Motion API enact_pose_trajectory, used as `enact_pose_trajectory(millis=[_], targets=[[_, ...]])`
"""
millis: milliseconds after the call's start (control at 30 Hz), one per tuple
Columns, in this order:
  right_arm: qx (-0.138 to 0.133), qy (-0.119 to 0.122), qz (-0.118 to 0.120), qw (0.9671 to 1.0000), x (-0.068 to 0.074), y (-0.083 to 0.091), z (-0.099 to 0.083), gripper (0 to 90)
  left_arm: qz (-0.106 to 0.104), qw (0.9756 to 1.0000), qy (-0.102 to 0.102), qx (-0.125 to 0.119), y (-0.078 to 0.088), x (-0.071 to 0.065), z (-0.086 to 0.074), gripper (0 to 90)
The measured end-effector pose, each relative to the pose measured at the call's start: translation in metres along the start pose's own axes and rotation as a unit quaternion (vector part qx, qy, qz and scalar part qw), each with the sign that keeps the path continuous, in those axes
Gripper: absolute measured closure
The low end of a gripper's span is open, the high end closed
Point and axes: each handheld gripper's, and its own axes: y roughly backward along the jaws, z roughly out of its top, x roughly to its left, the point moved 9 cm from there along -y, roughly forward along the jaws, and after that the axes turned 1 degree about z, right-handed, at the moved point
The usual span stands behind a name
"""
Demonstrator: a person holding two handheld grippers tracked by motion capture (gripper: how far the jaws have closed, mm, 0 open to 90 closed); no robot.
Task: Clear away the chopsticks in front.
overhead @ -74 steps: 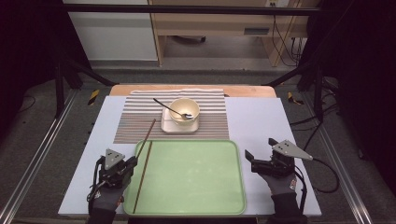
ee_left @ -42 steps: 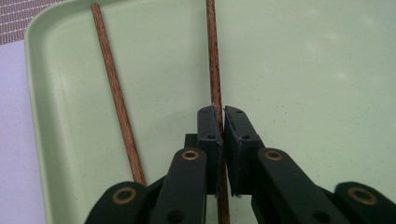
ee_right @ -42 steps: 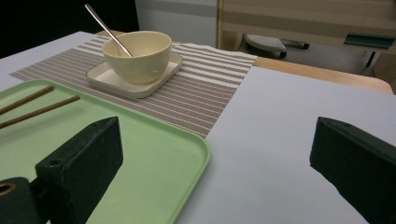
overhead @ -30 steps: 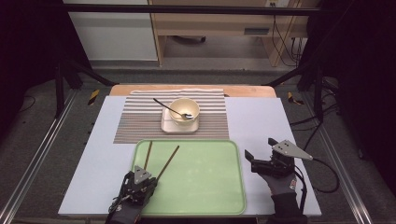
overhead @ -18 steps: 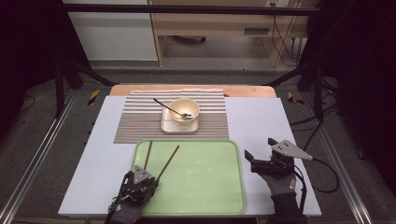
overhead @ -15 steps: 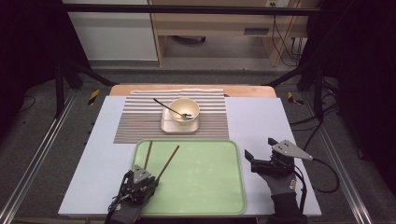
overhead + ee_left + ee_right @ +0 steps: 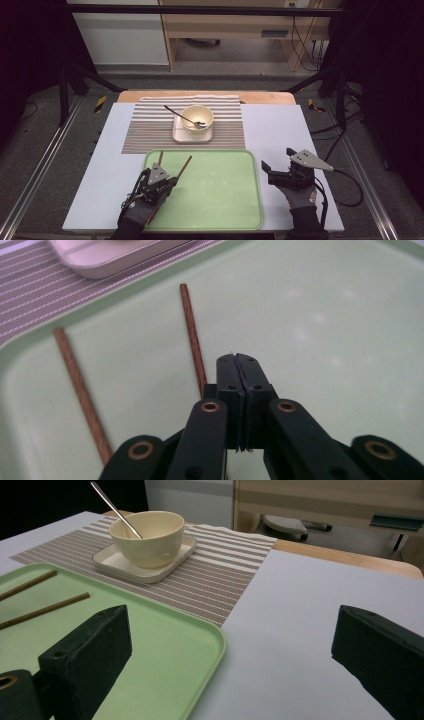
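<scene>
Two brown chopsticks lie on the left part of the green tray (image 7: 250, 205), one (image 7: 160, 157) near its left rim and one (image 7: 184, 166) slanted to the right. My left gripper (image 7: 167, 184) hovers over the slanted chopstick (image 7: 192, 335). Its jaws have just been closing and now stand shut with nothing between them; the stick passes by the left jaw. My right gripper (image 7: 276, 158) rests on the table just right of the tray, open and empty, its jaws (image 7: 232, 630) wide apart.
A cream bowl (image 7: 197, 117) with a metal spoon (image 7: 180, 114) stands on a square saucer (image 7: 192, 136) on the striped placemat (image 7: 150, 130) behind the tray. White tabletop (image 7: 280, 125) lies to the right of the mat.
My left gripper came from the tray's left side onto the tray, where both chopsticks now lie, then shifted slightly forward and right. The right gripper has stayed put.
</scene>
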Motion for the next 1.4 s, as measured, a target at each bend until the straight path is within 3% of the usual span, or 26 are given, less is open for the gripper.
enact_pose_trajectory(millis=[167,367,600,900,1400], targets=[[0.001,0.000,-0.002,1.0000,-0.001,-0.001,0.000,3.1,-0.014,0.9995,-0.022,0.015,-0.021,0.003,0.007,89.3],[0.006,0.002,0.000,1.0000,0.001,-0.004,-0.002,3.1,-0.020,0.9978,-0.043,0.045,-0.039,0.003,0.000,89.3],[0.008,0.005,0.001,1.0000,0.002,-0.004,-0.003,3.1,-0.012,0.9980,-0.038,0.048,-0.040,0.007,-0.002,89.4],[0.010,0.006,0.002,0.9999,0.002,-0.005,-0.003,3.3,0.009,0.9987,-0.008,0.049,-0.033,0.026,-0.008,89.4],[0.010,0.006,0.002,0.9999,0.003,-0.004,-0.003,3.3,0.034,0.9979,0.017,0.053,-0.022,0.046,-0.017,89.3]])
